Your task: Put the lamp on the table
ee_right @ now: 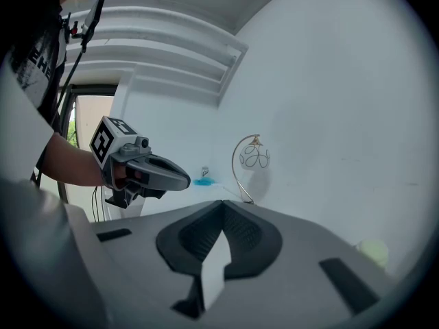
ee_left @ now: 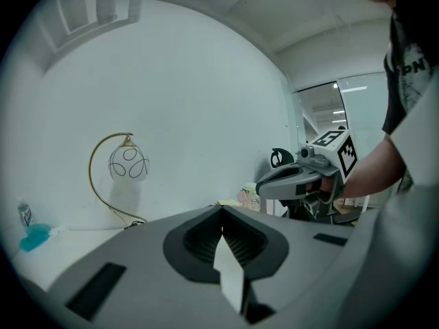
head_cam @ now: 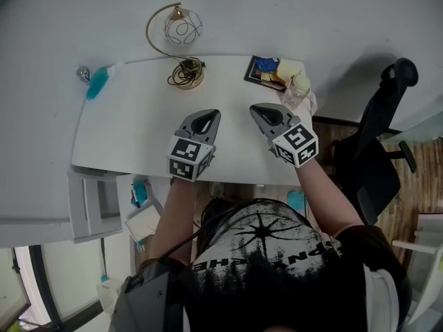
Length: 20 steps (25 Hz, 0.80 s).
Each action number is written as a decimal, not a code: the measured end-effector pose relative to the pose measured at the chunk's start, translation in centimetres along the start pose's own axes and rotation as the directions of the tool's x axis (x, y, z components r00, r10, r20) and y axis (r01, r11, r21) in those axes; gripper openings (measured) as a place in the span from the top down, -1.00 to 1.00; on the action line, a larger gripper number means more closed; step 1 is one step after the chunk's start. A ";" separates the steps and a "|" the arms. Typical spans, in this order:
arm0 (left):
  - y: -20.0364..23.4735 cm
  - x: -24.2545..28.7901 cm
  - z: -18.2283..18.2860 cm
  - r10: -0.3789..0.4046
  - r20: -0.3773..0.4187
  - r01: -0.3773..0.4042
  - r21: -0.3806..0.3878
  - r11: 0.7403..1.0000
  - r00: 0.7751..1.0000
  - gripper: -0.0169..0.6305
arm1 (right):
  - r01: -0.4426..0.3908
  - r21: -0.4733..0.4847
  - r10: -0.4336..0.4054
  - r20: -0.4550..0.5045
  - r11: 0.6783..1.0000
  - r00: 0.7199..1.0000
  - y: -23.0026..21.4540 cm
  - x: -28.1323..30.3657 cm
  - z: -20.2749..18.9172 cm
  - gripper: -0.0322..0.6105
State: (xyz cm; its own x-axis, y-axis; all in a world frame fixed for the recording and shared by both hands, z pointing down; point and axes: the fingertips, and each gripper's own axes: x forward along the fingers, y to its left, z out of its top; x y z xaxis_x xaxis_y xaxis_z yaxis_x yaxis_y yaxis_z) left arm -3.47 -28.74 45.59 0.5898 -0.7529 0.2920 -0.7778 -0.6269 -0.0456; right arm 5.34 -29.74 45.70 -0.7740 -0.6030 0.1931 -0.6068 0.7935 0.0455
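Left gripper [head_cam: 210, 115], right gripper [head_cam: 259, 111]: both clenched, empty, side by side at frame centre over white table [head_cam: 118, 130]. Gold-arched glass-globe lamp [head_cam: 183, 28] upper centre, base on table.

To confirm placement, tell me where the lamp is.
In the head view, the lamp stands at the table's far edge by the wall, between a blue brush and a framed picture.

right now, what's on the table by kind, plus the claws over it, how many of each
lamp: 1
turquoise item: 1
dark picture card: 1
pale yellow and pink bundle: 1
claws, both shut: 2 (left claw, right claw)
total: 6
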 end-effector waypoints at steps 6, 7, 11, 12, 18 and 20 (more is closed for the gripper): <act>-1.1 0.5 -0.1 -0.004 -0.023 0.004 0.027 1.000 1.000 0.90 | 0.000 -0.005 0.000 -0.001 1.000 1.000 -0.3 -0.5 -0.1 0.84; -1.3 0.5 -0.1 -0.005 -0.023 0.006 0.031 0.999 1.000 0.90 | -0.002 -0.005 0.002 -0.001 1.000 1.000 -0.3 -0.5 -0.2 0.84; -1.8 0.9 0.3 -0.010 -0.011 0.011 0.029 1.000 1.000 0.90 | -0.004 -0.007 0.004 0.003 1.000 1.000 -0.4 -0.7 -0.1 0.84; -1.8 0.9 0.3 -0.009 -0.013 0.010 0.029 1.000 1.000 0.90 | -0.004 -0.009 0.004 0.004 1.000 1.000 -0.4 -0.7 -0.1 0.84; -2.2 1.5 0.4 -0.018 -0.028 0.019 0.048 0.999 0.999 0.90 | 0.003 -0.010 -0.003 0.011 1.000 1.000 -0.8 -0.8 0.0 0.84; -2.4 1.5 0.5 -0.019 -0.029 0.020 0.056 0.998 0.999 0.90 | 0.003 -0.011 -0.003 0.013 1.000 1.000 -0.8 -0.8 -0.2 0.84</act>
State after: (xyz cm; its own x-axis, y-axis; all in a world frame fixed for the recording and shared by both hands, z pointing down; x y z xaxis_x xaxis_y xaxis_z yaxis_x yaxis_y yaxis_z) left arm -0.56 -28.44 45.70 0.5977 -0.7348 0.3208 -0.7521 -0.6524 -0.0931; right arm 6.49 -29.90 45.68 -0.7747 -0.6061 0.1801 -0.6070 0.7927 0.0566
